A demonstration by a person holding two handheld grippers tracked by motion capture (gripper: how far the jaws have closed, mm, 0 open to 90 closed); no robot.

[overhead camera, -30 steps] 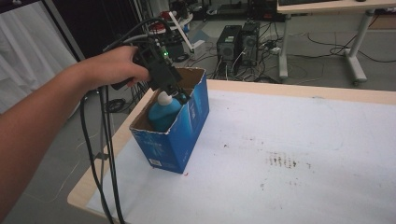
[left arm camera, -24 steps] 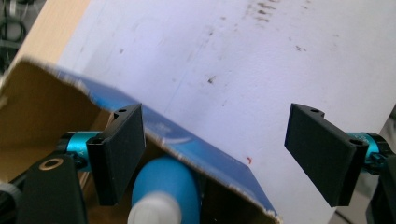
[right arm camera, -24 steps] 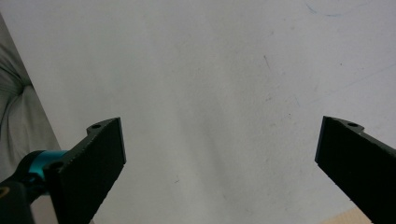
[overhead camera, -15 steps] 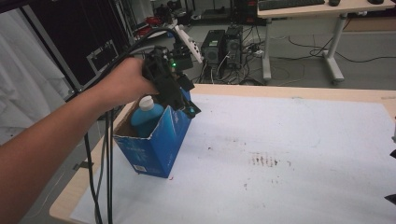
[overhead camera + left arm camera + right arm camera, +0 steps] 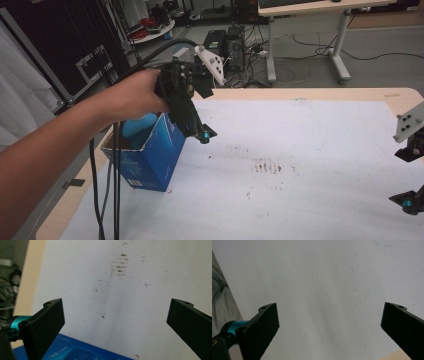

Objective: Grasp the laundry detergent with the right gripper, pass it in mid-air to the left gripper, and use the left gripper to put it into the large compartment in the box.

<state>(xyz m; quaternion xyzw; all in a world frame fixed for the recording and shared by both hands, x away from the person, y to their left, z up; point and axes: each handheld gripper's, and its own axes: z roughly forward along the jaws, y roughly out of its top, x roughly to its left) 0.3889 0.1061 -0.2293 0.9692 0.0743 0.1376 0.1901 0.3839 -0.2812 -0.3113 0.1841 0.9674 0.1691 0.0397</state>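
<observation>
Blue box (image 5: 150,157) stands upright at the table's (image 5: 310,165) near-left corner, its long axis vertical and its open top facing up, flaps raised. Inside it we see a light-blue bottle (image 5: 137,126), of which just the upper part clears the rim; the hand (image 5: 127,97) and the left gripper (image 5: 200,131) cover the rest. Our left gripper hangs above the box's right edge with its jaws spread wide and nothing between them; in the left gripper view a strip of the box (image 5: 82,351) is cut off at the bottom. Our right gripper (image 5: 407,175) sits at the right edge, partly out of frame, jaws also wide apart over bare white table (image 5: 324,290).
</observation>
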